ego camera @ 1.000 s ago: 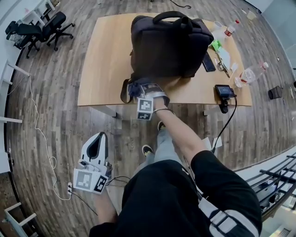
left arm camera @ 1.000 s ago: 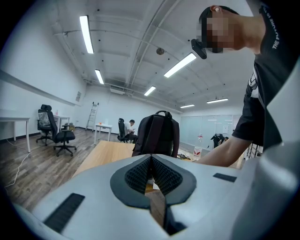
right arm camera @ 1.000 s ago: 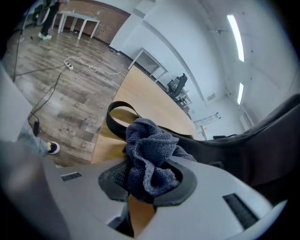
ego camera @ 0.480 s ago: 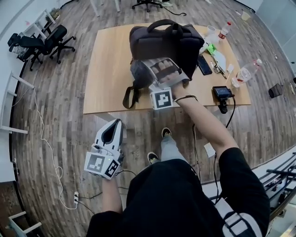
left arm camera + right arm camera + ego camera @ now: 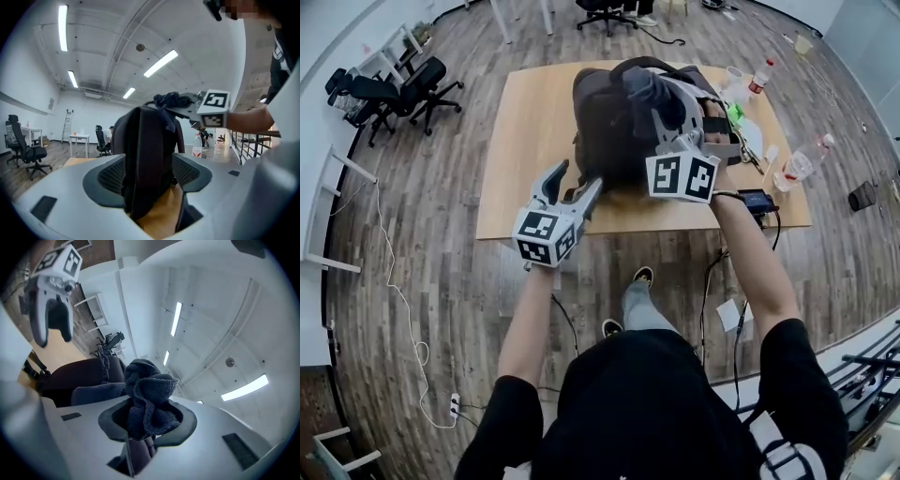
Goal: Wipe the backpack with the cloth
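Jaws of left gripper point(image 5: 575, 180) spread, gripping nothing, at backpack's 7 o'clock | right gripper point(image 5: 662, 99) pinching bunched dark cloth point(image 5: 639, 86) at backpack's top | backpack point(image 5: 605, 136) upright, mid wooden table point(image 5: 511, 159) | office chairs point(image 5: 394, 84) at table's 10 o'clock

A dark backpack point(image 5: 605, 131) stands upright just ahead of the left tongs point(image 5: 577, 178). A crumpled dark-blue cloth point(image 5: 645, 89) is pinched in the right tongs point(image 5: 147, 420) above it.

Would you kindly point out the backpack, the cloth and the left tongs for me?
backpack point(image 5: 602, 141), head view, its dark near side.
cloth point(image 5: 149, 399), right gripper view, its bunched middle.
left tongs point(image 5: 579, 174), head view, midway between the two tips.
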Motion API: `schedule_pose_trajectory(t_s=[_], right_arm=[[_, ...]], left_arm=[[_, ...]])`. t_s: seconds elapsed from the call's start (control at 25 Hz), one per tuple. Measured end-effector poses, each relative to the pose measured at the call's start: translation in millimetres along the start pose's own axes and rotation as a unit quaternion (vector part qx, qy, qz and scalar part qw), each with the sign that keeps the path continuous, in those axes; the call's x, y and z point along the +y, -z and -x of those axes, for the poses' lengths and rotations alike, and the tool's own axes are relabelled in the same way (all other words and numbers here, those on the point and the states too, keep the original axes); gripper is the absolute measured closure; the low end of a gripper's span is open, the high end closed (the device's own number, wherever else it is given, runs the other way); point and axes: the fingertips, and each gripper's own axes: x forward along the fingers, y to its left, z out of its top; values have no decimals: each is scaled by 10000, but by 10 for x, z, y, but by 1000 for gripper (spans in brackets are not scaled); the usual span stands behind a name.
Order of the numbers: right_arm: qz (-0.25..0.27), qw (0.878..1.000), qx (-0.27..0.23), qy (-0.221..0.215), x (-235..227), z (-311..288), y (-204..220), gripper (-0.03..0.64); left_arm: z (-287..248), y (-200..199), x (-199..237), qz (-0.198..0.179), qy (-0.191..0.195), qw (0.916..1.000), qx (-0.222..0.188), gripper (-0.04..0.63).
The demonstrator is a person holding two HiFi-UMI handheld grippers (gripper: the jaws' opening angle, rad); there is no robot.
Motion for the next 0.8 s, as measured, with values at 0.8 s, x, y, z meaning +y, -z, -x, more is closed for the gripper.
schedule_pose_trajectory(t_s=[0.8], right_arm=[[-3269, 9358, 1313, -97, 1927, 422, 825, 520]], left_arm=[[113, -246, 32, -590, 946, 9934, 268, 503]])
